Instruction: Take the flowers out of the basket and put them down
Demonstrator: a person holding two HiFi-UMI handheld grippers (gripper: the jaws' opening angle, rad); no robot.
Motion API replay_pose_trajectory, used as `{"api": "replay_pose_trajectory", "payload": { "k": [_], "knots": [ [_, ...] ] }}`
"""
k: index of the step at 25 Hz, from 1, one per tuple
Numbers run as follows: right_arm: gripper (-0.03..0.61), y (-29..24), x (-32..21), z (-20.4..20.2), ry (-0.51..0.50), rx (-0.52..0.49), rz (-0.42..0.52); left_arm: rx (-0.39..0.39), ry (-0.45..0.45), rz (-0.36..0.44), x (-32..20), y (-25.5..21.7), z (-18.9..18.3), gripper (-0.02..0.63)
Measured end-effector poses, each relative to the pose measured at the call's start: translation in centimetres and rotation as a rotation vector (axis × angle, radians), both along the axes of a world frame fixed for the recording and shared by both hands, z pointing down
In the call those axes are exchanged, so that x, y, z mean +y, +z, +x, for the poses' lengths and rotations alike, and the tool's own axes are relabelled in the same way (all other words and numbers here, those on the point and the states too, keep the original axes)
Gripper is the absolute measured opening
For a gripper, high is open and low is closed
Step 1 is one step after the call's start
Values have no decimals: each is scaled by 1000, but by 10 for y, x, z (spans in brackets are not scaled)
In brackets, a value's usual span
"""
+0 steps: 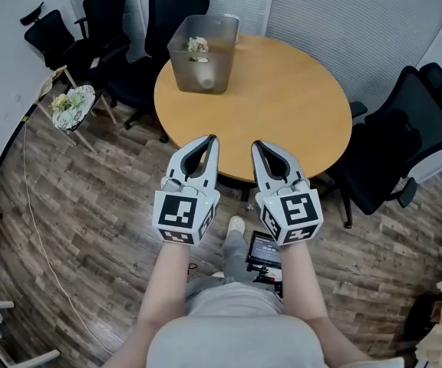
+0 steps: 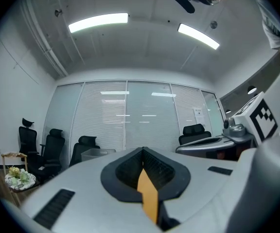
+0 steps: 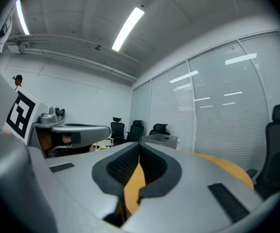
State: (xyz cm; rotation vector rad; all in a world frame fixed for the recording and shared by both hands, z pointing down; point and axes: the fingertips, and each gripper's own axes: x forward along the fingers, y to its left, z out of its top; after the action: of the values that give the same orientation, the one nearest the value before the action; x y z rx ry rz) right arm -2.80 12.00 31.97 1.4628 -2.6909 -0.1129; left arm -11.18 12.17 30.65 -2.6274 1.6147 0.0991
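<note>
At the far left of the head view, a small wooden stand [image 1: 58, 77] is carrying a pale dish [image 1: 73, 106] of greenish-white blooms over the wood floor [image 1: 90, 228]. Black office chairs [image 1: 102, 21] are sitting just behind it.

Further right, the basket [image 1: 203, 52], a translucent grey bin, is standing on the far left part of the round table [image 1: 282, 106]. The flowers [image 1: 198, 46] are lying inside it, with pale heads showing near the rim.

The left gripper [image 1: 212, 139] is hovering over the table's near edge, well apart from the basket and pointing toward the table. It is clenched, its pads pressing together with nothing between them. Just beside it, the right gripper [image 1: 257, 143] is pointing the same way, likewise clenched and empty.

At the far right, another black chair [image 1: 405, 129] is standing close to the table's edge.
</note>
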Motion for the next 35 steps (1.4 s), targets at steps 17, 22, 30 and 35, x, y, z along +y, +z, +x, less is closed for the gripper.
{"api": "replay_pose_trajectory", "payload": {
  "k": [17, 22, 30, 35],
  "knots": [
    [25, 3, -138, 22, -34, -76, -21, -52, 60, -95, -124, 10, 33, 35],
    [26, -1, -184, 24, -66, -76, -26, -4, 52, -89, -165, 0, 34, 8],
    [26, -5, -249, 21, -115, -76, -28, -40, 23, -126, -228, 3, 36, 3],
    [26, 1, -277, 26, -127, -83, -53, -50, 6, -160, -256, 6, 34, 3]
  ]
}}
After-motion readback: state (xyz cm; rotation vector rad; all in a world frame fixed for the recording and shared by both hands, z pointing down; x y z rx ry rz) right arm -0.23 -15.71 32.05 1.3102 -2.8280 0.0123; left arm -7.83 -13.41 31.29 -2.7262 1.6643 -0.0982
